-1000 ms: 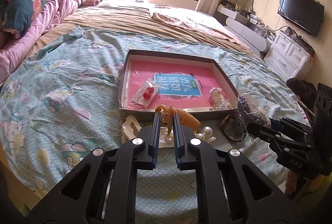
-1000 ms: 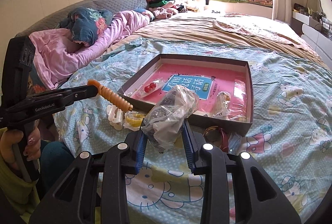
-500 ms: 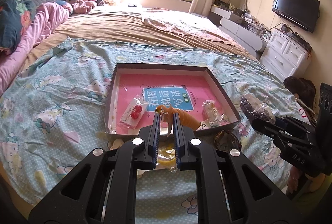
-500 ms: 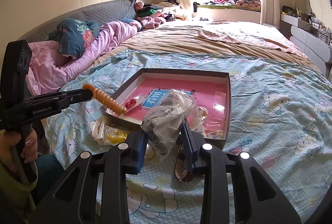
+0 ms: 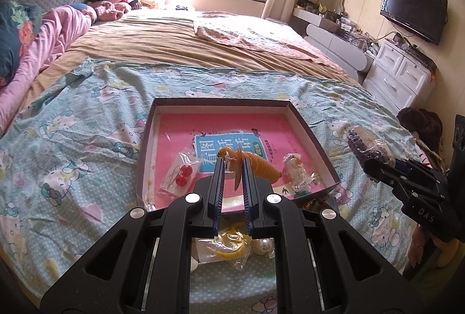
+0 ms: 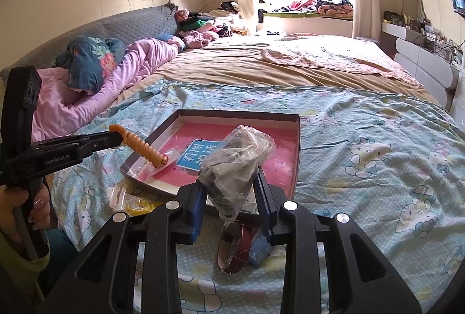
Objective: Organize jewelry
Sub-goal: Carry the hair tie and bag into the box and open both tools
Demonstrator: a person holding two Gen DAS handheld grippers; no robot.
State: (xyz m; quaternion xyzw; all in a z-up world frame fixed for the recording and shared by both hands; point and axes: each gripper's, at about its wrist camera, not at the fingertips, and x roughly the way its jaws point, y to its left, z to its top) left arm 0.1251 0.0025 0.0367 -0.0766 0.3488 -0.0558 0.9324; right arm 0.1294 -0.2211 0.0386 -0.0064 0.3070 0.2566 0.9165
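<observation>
A shallow dark-rimmed box (image 5: 221, 102) with a pink floor lies on the blue cartoon-print bedspread. My left gripper (image 5: 232, 166) is shut on an orange spiral hair piece (image 5: 258, 166), held above the box's near part. The box holds a small bag with red beads (image 5: 181, 179) and a clear bagged trinket (image 5: 296, 173). My right gripper (image 6: 231, 180) is shut on a crumpled clear bag of dark jewelry (image 6: 235, 163), over the near rim of the box (image 6: 238, 113). The left gripper (image 6: 116, 136) and orange hair piece (image 6: 142, 148) also show in the right wrist view.
In front of the box lie a yellow bagged piece (image 5: 229, 247), pearls (image 5: 264, 245), a white clip (image 6: 116, 195) and a brown strap (image 6: 238, 250). A hand (image 6: 37, 203) holds the left gripper's handle. Pink bedding (image 5: 43, 46) lies left; white drawers (image 5: 401, 75) stand right.
Both grippers have moved forward with their loads. The orange hair piece went from in front of the box's near rim to above its floor, and the bag now hangs over the rim.
</observation>
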